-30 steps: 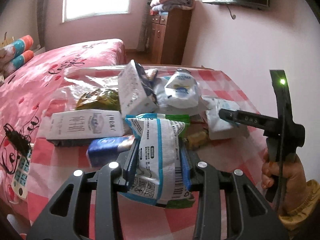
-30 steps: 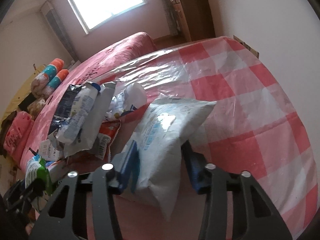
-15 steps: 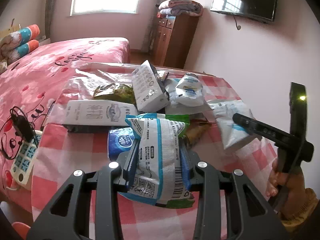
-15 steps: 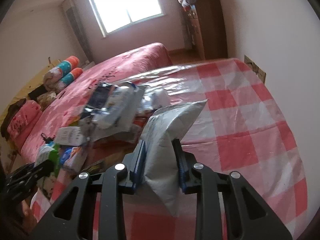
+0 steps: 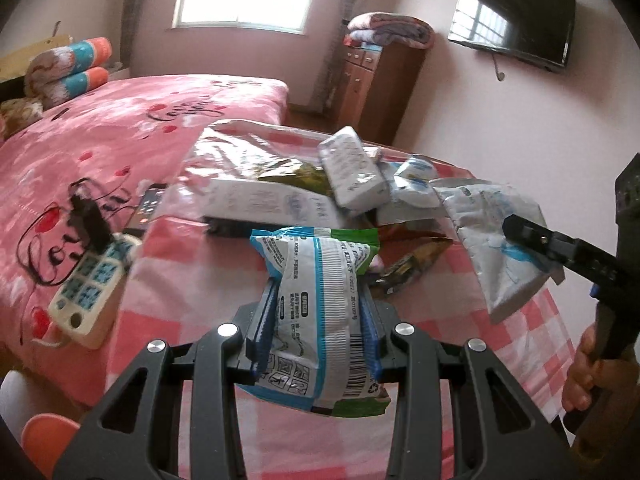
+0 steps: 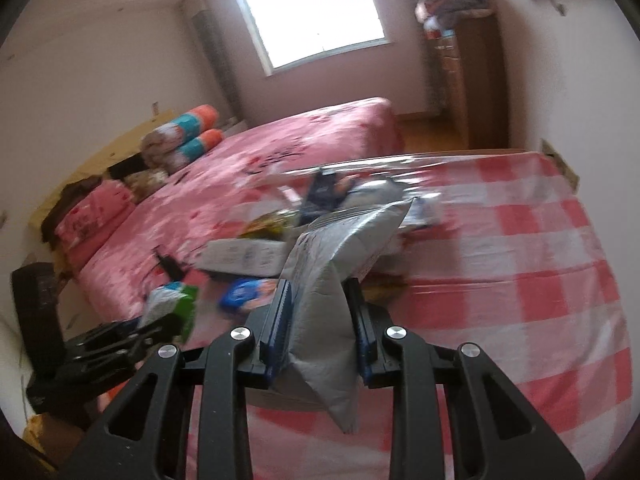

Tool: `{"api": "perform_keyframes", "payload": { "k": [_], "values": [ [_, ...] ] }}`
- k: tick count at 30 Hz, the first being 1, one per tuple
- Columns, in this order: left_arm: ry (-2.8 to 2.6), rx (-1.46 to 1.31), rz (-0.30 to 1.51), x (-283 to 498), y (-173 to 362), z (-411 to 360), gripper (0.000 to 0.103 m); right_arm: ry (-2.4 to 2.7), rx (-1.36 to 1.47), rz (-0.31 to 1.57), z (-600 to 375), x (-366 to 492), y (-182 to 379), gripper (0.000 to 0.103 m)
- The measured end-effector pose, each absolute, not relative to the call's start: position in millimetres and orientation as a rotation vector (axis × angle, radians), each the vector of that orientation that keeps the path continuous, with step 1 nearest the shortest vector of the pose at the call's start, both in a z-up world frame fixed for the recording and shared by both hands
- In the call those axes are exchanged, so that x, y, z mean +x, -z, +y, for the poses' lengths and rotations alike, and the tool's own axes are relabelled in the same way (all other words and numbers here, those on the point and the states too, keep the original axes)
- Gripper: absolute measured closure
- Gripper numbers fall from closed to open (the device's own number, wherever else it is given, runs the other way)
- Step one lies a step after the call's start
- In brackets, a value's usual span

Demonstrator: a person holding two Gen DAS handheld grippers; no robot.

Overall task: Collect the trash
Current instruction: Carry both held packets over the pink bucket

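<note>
Blue pads on my left gripper (image 5: 318,316) are pinching a white, blue and green snack bag (image 5: 320,300), which stands upright between them, lifted above the near edge of the table (image 5: 188,256) with its pink checked cloth. My right gripper (image 6: 320,328) is pressed onto a silver-white pouch (image 6: 332,280), creased in the middle where the fingers squeeze it; from the left wrist view I see that same pouch hanging clear of the table over its right side. Behind both, towards the middle and far edge of the table, lies a heap of packaging: a long white carton (image 5: 272,204), a white packet (image 5: 352,168) tilted on top of it, a dark green wrapper (image 5: 300,174) and a brown wrapper (image 5: 412,268). On the pink bed (image 5: 120,136), just beside the table's left edge, rests a white power strip (image 5: 88,292)
</note>
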State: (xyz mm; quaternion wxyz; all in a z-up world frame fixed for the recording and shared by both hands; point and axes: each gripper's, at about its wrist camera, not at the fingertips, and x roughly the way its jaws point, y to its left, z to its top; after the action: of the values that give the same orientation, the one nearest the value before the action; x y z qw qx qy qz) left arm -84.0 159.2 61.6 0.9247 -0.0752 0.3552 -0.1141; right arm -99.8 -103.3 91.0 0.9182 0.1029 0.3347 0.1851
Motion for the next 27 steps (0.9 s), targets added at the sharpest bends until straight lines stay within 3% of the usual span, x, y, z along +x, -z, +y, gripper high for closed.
{"api": "perform_keyframes", "payload": {
  "k": [14,27],
  "values": [
    [-0.083,-0.22,0.76,-170.5,-47.9,295.5,0.064,-0.868,0.065,0.795,80.4,-146.0,-91.7,0.073],
    [-0.327,-0.359,0.902,-246.2,19.1,393.6,0.064,-1.168,-0.193,0.93,228.4,-203.7,-38.6,0.073]
  ]
}}
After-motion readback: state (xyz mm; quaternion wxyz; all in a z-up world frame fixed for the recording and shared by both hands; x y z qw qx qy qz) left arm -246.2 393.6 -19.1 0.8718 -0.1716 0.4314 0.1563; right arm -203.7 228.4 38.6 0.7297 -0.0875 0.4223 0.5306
